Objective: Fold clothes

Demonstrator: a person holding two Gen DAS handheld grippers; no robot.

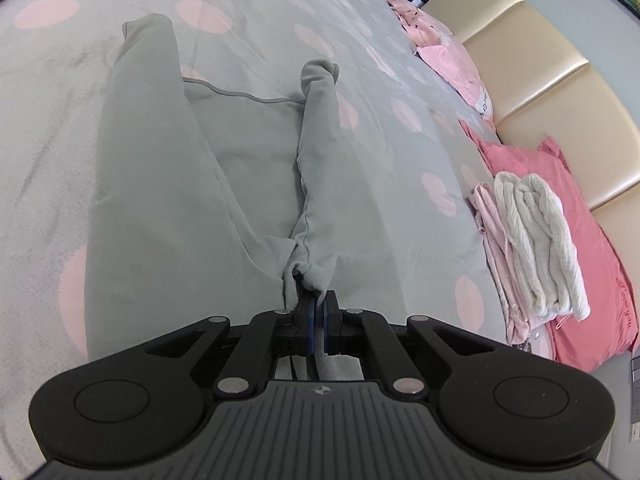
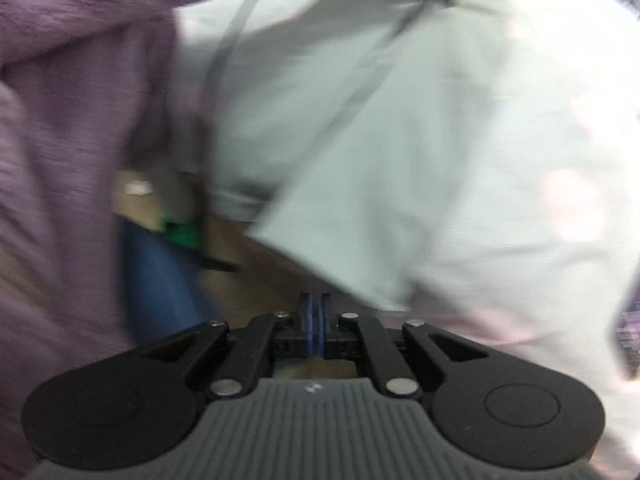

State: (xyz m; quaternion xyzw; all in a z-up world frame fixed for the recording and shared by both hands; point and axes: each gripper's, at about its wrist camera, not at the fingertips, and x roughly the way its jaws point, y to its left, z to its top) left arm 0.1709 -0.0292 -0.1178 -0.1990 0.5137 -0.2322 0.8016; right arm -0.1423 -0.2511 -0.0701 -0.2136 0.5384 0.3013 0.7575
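A grey-green sweatshirt lies spread on the bed, both sleeves folded over its body and pointing away from me. My left gripper is shut on a bunched edge of the sweatshirt at its near end. In the blurred right wrist view, my right gripper is shut with nothing between its blue pads, off the edge of the bed. The same pale sweatshirt hangs over the bed edge ahead of it.
The bed cover is grey with pink dots. A folded pile of white and pink clothes sits on a pink pillow by the beige headboard. A person's purple garment fills the left of the right wrist view.
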